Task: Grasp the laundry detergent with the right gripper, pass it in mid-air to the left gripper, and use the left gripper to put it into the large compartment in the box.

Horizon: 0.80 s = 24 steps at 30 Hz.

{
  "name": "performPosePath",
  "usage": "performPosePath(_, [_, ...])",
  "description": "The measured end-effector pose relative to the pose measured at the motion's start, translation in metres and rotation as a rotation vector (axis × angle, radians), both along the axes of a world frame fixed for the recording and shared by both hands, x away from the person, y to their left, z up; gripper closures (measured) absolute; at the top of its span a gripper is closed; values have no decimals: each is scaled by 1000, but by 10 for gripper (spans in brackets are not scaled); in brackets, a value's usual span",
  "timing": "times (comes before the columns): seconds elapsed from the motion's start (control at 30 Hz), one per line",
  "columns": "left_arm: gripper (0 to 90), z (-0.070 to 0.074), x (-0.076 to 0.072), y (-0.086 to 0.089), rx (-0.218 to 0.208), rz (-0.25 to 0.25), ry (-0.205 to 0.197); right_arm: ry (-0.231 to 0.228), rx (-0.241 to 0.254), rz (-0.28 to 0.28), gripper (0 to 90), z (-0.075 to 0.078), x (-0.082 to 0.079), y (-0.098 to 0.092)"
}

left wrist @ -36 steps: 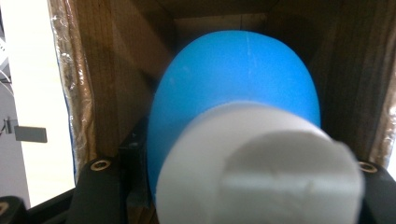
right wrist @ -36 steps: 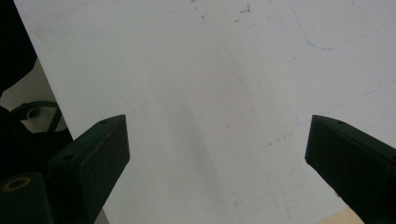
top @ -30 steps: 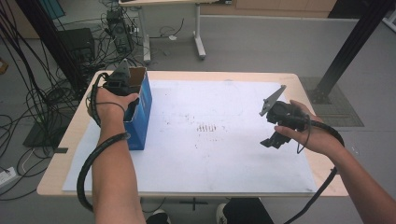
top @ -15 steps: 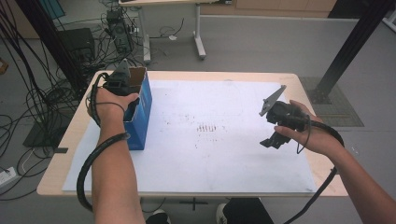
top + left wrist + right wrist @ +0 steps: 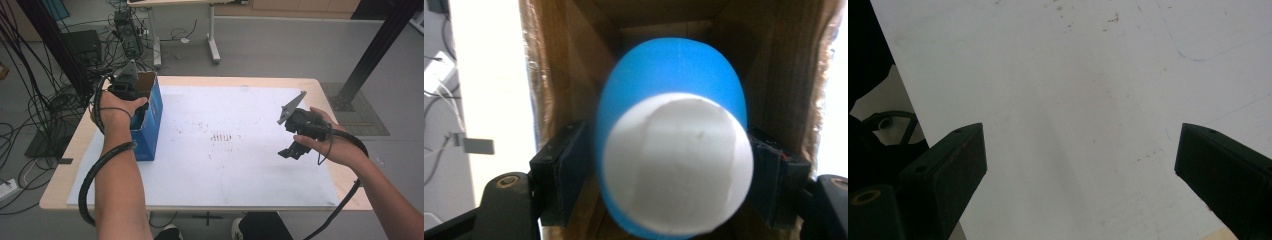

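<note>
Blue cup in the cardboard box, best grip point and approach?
Grip the blue cup across its rounded sides, coming straight down through the open top of the box. Its white end faces up and the brown walls stand close around it, so the left tongs only fit from above.

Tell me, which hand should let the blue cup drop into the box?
Probably the left. Its gripper is already down in the cardboard box, jaws just opening around the blue cup. The right gripper hovers far across the table with nothing between its jaws.

Both forearms are bare, with no sleeves. Each black gripper [image 5: 295,137] carries a grey three-cornered plate [image 5: 291,106]. A thick black cable [image 5: 95,172] trails from each.
</note>
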<state>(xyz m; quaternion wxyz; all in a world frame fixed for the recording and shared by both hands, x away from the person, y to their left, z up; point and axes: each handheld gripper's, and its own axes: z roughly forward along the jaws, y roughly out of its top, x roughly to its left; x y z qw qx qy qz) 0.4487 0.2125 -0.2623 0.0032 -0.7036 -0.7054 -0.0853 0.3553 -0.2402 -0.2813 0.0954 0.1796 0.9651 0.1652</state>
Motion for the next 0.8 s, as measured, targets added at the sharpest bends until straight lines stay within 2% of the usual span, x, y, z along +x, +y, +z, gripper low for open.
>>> performPosePath(0.17, [233,7,-2,-1,17,-8,-2,-4,0,7,63,1,-1,2])
performPosePath(0.43, [185,19,-7,-4,14,-29,-19,-10,-2,6,63,4,-3,3])
performPosePath(0.53, [161,30,-12,-8,29,-61,-17,-12,-5,5,63,6,-3,4])
performPosePath(0.63, [149,35,-14,-9,34,-71,-18,-12,-1,2,63,8,-4,4])
performPosePath(0.8, [125,53,-19,-17,15,-99,-41,-13,2,-13,63,13,-5,4])
